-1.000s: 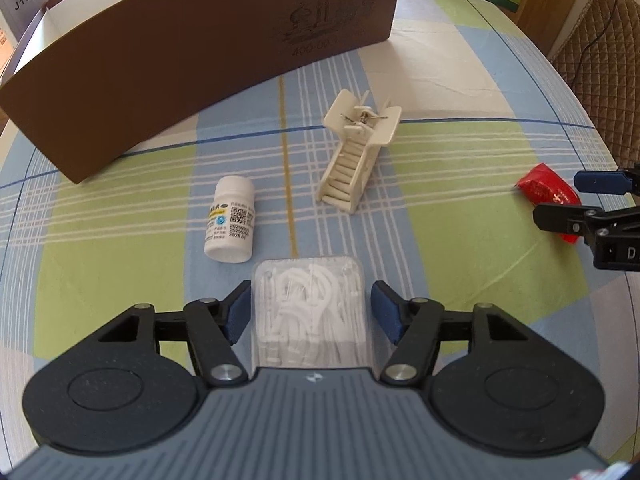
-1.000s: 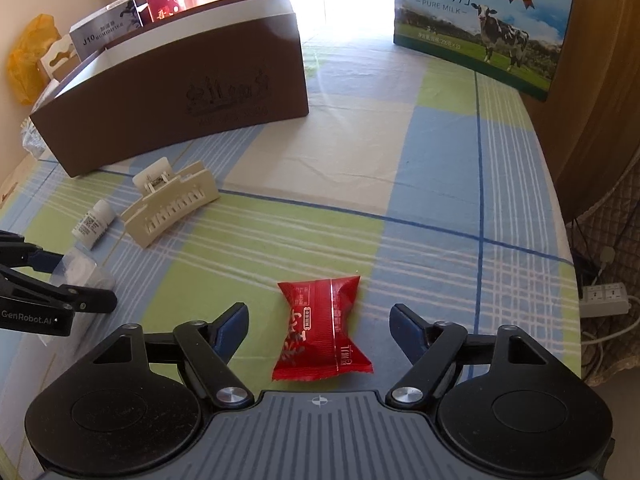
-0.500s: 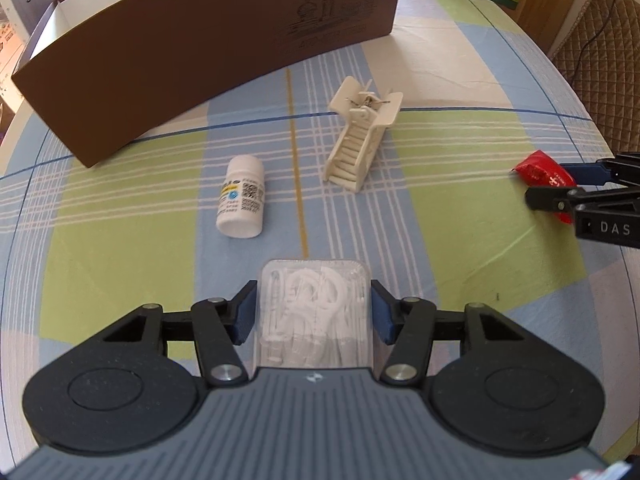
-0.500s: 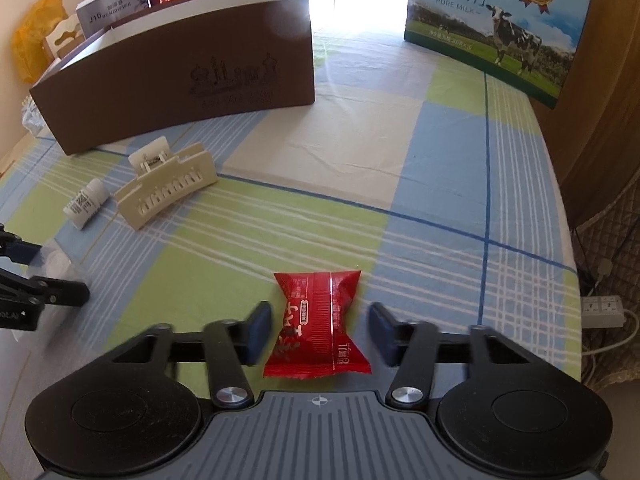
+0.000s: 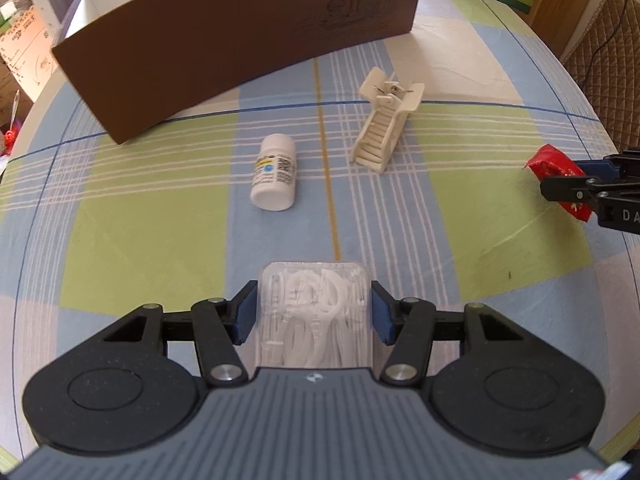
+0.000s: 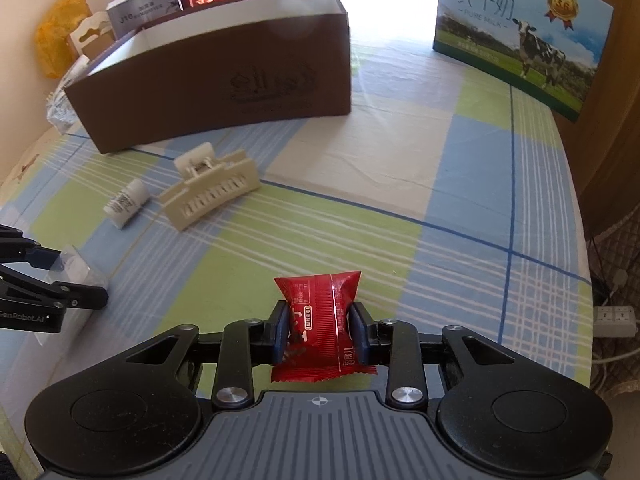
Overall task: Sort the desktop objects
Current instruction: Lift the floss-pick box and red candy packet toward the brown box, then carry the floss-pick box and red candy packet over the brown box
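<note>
Checked tablecloth: left gripper clasps floss box, right gripper clamps red packet (bottle nearby).

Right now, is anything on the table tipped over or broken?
Nothing looks broken or spilled. The small white bottle lies on its side instead of standing, and the cream hair clip lies flat near the brown box. The red snack packet is pinched between the right gripper pads, slightly squeezed.
</note>
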Demonstrator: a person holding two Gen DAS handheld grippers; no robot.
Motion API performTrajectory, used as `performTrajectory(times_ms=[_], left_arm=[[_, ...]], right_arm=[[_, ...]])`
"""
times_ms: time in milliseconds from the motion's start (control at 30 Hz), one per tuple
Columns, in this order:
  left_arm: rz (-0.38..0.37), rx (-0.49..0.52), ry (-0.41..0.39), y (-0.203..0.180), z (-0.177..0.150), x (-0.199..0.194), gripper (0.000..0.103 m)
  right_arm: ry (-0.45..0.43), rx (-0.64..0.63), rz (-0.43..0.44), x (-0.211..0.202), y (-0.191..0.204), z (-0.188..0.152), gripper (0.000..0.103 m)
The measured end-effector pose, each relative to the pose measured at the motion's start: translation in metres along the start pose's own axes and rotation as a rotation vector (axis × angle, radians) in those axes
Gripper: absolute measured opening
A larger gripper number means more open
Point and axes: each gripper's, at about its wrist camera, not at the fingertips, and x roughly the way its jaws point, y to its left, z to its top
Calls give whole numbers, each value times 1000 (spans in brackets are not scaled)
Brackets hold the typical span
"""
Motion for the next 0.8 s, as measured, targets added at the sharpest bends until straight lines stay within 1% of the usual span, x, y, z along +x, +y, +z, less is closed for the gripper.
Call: performTrajectory(times_ms=[233,400,800], left_arm=[[10,-40,-45,14,-4,-23,52],[15,-64,-84,23,-5,-43,52],[25,-89,-178,40,12,-77,52]], right_arm=[[-28,-28,45,-11,16,7,30],[-34,-49,93,-16,29,13,30],[-63,-125,188,-20,67,38,30]])
